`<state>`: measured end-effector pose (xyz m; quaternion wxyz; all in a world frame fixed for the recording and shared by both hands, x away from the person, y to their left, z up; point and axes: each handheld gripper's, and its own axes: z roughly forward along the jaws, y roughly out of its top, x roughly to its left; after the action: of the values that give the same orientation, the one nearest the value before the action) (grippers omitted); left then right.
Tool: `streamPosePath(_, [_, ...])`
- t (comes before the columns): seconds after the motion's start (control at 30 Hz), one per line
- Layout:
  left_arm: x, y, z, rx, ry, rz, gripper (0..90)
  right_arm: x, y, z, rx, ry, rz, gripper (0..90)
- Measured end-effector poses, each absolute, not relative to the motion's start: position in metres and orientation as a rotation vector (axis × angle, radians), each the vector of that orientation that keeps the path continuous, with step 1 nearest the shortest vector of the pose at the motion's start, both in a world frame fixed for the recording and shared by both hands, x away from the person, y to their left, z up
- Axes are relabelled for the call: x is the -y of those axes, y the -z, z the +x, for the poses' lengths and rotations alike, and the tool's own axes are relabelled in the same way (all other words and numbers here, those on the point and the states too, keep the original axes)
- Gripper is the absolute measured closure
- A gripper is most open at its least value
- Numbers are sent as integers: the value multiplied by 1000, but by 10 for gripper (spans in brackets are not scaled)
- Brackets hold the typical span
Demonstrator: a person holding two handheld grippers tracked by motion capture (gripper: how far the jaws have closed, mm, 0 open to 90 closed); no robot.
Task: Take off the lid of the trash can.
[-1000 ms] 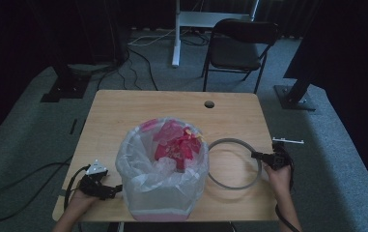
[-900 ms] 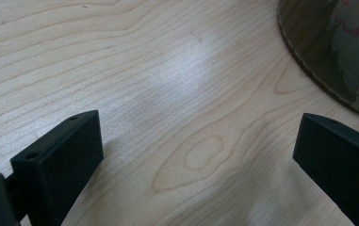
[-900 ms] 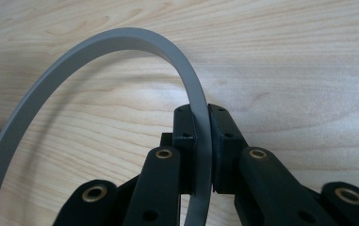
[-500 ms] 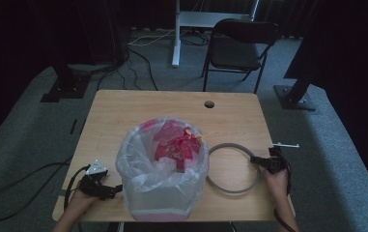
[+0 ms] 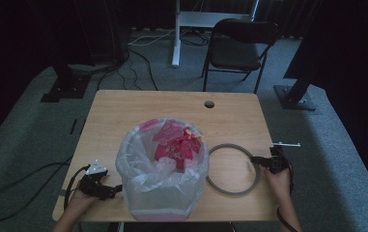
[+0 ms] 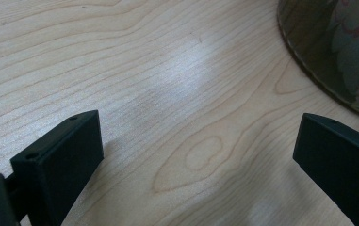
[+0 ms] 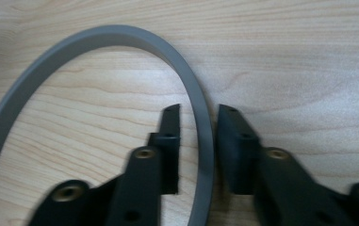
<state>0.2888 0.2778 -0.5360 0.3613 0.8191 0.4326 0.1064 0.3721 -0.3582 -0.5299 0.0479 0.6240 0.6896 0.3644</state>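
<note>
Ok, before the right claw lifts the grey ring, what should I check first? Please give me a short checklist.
1. Ring sits between the jaws of the right claw: ok, one jaw inside the ring, one outside.
2. Jaws closed firmly on the ring: not ok, a narrow gap shows on each side.
3. Ring lies flat on the table: ok in the high view.
4. Ring free of the bin: cannot tell, its edge lies very close to the bag.
5. Left claw ready to steady the bin: not ok, it is open over bare wood, with the bin's base beside it.
6. Bag folded over the bin's rim for the ring: ok.
</note>
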Motion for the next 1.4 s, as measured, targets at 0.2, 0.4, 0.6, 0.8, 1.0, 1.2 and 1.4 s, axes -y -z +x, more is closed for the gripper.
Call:
streamPosePath(0.2, [-277, 535, 288, -1106, -278, 2116, 21, 354, 524, 372, -2142, -1093, 1867, 385])
streamPosePath(0.4, [-277, 533, 287, -1102, -279, 2108, 21, 340, 523, 368, -2261, -1075, 1742, 152])
streamPosePath(0.6, [-277, 526, 284, -1078, -300, 2114, 21, 341, 512, 366, -2192, -1120, 1717, 135])
streamPosePath(0.8, [-279, 517, 279, -1061, -308, 2084, 21, 343, 501, 365, -2153, -1192, 1682, 111])
streamPosePath(1.0, [-278, 511, 275, -1038, -308, 2074, 21, 342, 489, 358, -2117, -1372, 1503, 110])
streamPosePath(1.2, [-277, 509, 274, -1026, -312, 2070, 21, 335, 471, 350, -2090, -1461, 1330, 176])
streamPosePath(1.4, [-276, 501, 270, -1001, -312, 2058, 21, 332, 442, 346, -2078, -1584, 1259, 118])
